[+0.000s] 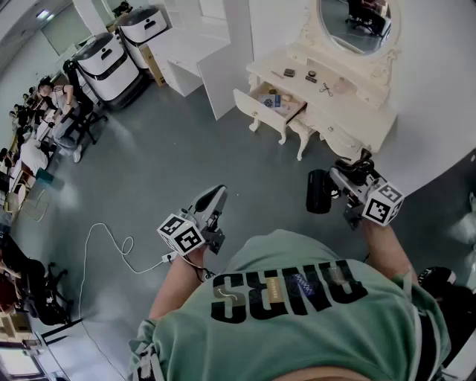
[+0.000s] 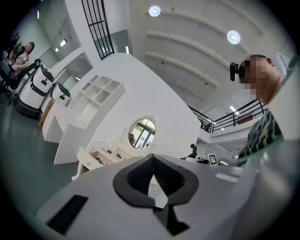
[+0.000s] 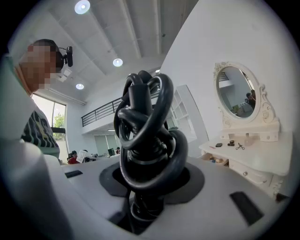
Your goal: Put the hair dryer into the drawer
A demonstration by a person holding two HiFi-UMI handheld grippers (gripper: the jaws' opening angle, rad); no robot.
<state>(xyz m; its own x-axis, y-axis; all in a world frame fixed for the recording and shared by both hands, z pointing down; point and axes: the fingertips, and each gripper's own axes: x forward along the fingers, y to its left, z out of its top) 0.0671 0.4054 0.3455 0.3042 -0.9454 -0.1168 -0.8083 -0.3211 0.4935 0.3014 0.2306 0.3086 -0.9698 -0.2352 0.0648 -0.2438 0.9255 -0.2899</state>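
the right claw (image 1: 343,181) is clamped on the black hair dryer (image 1: 320,191), its jaws held part way apart by it, with the coiled cord (image 3: 145,122) bunched up just past the pads. the left claw (image 1: 216,196) has its jaws together on nothing. both hang over the grey floor (image 1: 186,149), well apart from the white counter (image 1: 364,104). the drawer (image 1: 260,111) at the counter's left front edge stands pulled out, with small items inside.

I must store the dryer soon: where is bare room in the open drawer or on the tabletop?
Drawer: small items crowd its middle; its right end looks bare. Tabletop: cluttered below the mirror, bare at its right end.
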